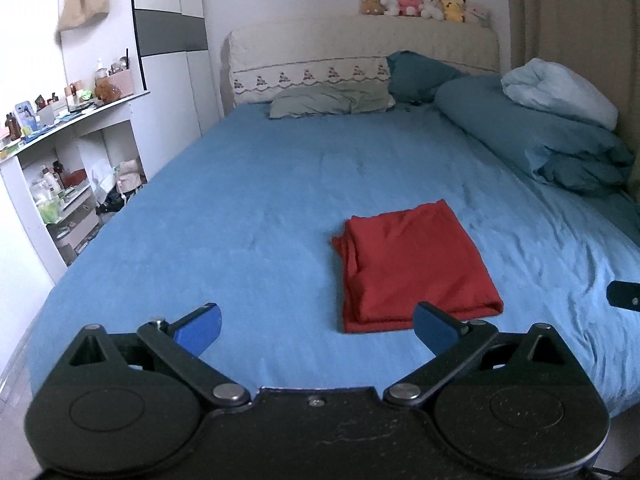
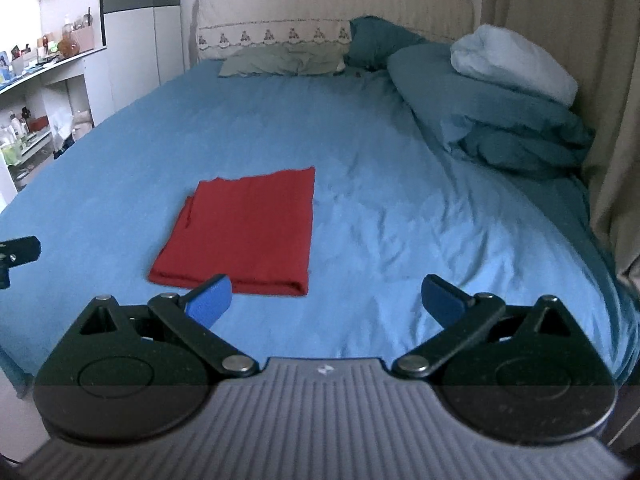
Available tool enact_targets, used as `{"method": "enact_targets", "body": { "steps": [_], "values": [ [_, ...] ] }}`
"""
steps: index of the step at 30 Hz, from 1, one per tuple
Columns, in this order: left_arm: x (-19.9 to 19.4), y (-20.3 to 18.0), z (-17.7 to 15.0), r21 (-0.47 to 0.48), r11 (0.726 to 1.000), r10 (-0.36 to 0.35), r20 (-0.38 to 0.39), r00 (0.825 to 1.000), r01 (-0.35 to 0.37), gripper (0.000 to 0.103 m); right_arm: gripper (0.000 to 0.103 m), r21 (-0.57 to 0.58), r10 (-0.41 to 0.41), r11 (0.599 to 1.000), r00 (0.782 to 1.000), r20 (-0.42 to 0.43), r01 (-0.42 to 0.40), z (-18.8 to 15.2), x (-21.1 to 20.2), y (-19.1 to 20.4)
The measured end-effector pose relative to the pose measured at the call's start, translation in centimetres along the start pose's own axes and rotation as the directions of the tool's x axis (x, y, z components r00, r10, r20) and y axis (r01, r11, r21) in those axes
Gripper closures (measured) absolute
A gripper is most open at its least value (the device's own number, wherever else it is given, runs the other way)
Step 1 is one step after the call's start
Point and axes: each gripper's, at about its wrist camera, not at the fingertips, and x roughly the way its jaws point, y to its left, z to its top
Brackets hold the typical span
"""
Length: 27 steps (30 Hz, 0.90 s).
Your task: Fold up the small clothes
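Note:
A red garment (image 1: 412, 268) lies folded into a flat rectangle on the blue bed sheet (image 1: 240, 208); it also shows in the right wrist view (image 2: 244, 228). My left gripper (image 1: 318, 330) is open and empty, hovering near the bed's front edge, just short of the garment's near edge. My right gripper (image 2: 328, 300) is open and empty, to the right of the garment's near corner. A black part of the right gripper shows at the left wrist view's right edge (image 1: 624, 296), and part of the left gripper at the right wrist view's left edge (image 2: 16, 252).
A pile of teal bedding (image 1: 532, 140) with a pale blue blanket (image 1: 560, 92) lies at the back right. Pillows (image 1: 332, 100) rest against the headboard (image 1: 360, 44), with plush toys (image 1: 416, 4) on top. White shelves (image 1: 68, 160) with bottles stand left of the bed. A curtain (image 2: 560, 40) hangs at right.

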Motion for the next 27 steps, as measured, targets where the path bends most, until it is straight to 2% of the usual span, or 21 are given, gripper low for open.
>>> {"method": "enact_targets", "body": {
  "steps": [13,27],
  "values": [
    [-1.4,-0.6,-0.8,0.004,1.000,-0.020,0.019,1.000,0.020,0.000,0.000,-0.009,-0.035,0.999,0.999,-0.022,0.034,-1.1,-1.1,0.6],
    [-1.8,-0.2,-1.0,0.008,1.000,-0.005,0.025,1.000,0.005,0.000,0.000,-0.015,-0.034,0.999,0.999,-0.030,0.033,-1.3,-1.3,1.2]
  ]
}}
